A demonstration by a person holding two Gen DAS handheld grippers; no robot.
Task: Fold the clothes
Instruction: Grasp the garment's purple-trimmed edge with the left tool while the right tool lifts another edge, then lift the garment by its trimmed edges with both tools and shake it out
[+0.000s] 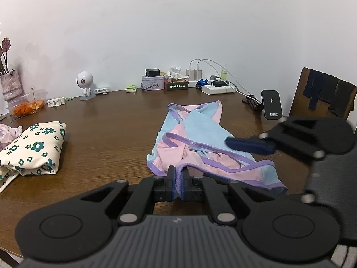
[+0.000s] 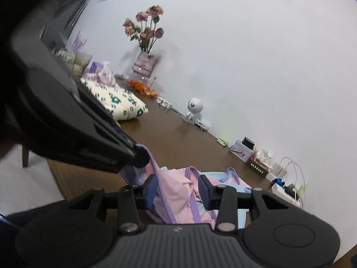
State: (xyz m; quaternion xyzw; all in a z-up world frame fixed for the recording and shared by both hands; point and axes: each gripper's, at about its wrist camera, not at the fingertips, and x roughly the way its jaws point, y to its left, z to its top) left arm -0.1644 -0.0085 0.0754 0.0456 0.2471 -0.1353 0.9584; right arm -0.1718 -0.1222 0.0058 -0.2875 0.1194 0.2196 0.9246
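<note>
A pink and light-blue garment with purple trim (image 1: 196, 138) lies crumpled on the brown wooden table (image 1: 111, 120). My left gripper (image 1: 178, 178) is shut on its near purple hem. My right gripper (image 2: 177, 188) is open, its jaws wide apart over the garment's pink part (image 2: 176, 192). In the left wrist view the right gripper (image 1: 247, 145) hovers over the garment's right side. In the right wrist view the left gripper (image 2: 133, 154) pinches the purple trim at the left.
A folded floral cloth (image 1: 31, 149) lies at the left. Along the wall stand a vase of flowers (image 2: 145, 62), a tub of orange snacks (image 1: 26, 107), a white figurine (image 1: 84, 84), tins, chargers and a power strip (image 1: 218, 88). A chair (image 1: 321, 96) stands at the right.
</note>
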